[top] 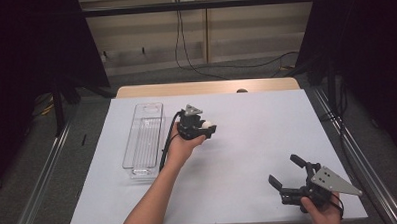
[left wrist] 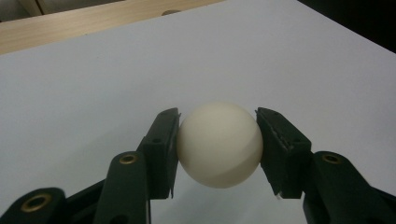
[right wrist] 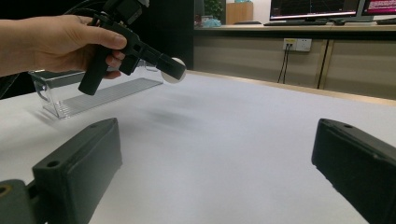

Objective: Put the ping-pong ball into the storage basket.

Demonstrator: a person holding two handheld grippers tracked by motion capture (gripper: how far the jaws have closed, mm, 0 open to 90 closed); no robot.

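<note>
Your left tool grips a small, smooth cream-white ball between its two pads, lifted above the white desk, with the clear plastic tray just to its left. Your right tool rests wide open with nothing between its pads, well apart from the ball.

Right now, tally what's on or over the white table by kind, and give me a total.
White ball: 1, held over the table
Clear plastic tray: 1
Handheld grippers: 2, left gripper and right gripper
Total: 4
</note>
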